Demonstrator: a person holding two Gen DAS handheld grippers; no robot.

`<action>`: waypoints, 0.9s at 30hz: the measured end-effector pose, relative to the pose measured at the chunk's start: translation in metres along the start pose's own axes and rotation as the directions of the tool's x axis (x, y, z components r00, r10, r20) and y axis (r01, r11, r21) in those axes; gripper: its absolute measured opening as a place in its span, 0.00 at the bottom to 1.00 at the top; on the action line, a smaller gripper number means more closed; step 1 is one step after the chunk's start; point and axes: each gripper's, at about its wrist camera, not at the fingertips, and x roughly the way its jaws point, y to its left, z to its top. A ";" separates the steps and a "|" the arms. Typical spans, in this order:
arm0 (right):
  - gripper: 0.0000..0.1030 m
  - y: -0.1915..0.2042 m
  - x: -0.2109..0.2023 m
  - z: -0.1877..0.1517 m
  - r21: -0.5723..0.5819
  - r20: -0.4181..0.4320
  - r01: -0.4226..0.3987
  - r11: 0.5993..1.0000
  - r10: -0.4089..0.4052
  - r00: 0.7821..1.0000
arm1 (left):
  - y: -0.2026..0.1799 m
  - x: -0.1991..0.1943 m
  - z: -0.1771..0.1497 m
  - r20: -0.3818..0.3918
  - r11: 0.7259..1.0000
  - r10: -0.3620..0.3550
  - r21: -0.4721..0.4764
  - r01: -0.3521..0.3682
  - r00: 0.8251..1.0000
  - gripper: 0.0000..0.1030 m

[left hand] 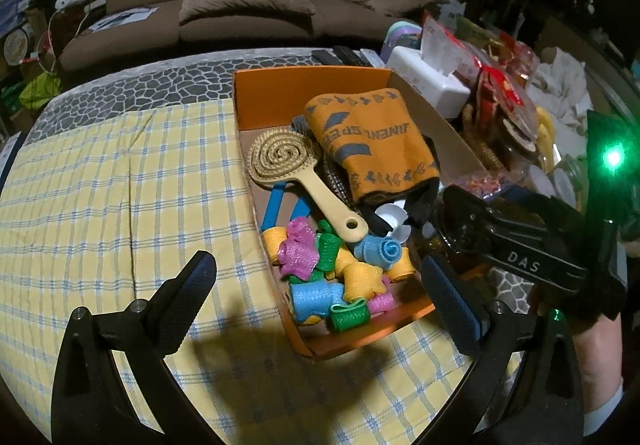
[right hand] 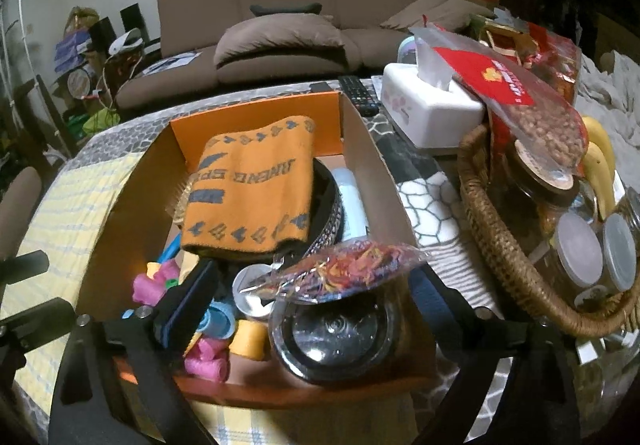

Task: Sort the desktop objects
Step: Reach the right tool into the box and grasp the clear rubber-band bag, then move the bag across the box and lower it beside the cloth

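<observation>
Jar [right hand: 336,329] clamped in right gripper [right hand: 316,309], over box [right hand: 372,161]

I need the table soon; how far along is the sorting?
Mostly done: the towel, brush and hair rollers lie in the orange box. In hand: the right tongs straddle a glass jar topped by a bag of hair ties at the box's near end; grip unclear. The left tongs hang open, empty. Left: setting those down.

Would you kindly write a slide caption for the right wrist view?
Right tongs straddle a round dark glass jar topped by a clear bag of colourful bands, over the orange cardboard box.
</observation>
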 end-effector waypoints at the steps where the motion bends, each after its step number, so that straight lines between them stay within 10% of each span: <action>1: 0.90 0.000 0.002 0.000 0.000 -0.001 -0.003 1.000 0.003 1.000 | -0.001 0.002 0.000 -0.002 1.000 -0.003 0.003 0.003 1.000 1.00; 7: 0.73 0.000 0.014 0.001 -0.005 -0.023 -0.028 1.000 0.027 0.999 | -0.002 0.010 0.000 -0.014 1.000 -0.018 0.017 0.018 1.000 1.00; 14: 0.30 0.003 0.024 -0.002 -0.028 -0.035 -0.054 0.998 0.053 0.998 | -0.003 0.015 0.001 -0.016 0.999 -0.041 0.031 0.042 0.999 1.00; 27: 0.21 -0.003 0.003 0.016 0.058 0.033 -0.265 0.962 0.264 0.964 | 0.005 0.017 0.004 -0.022 0.996 -0.085 -0.009 0.085 0.996 1.00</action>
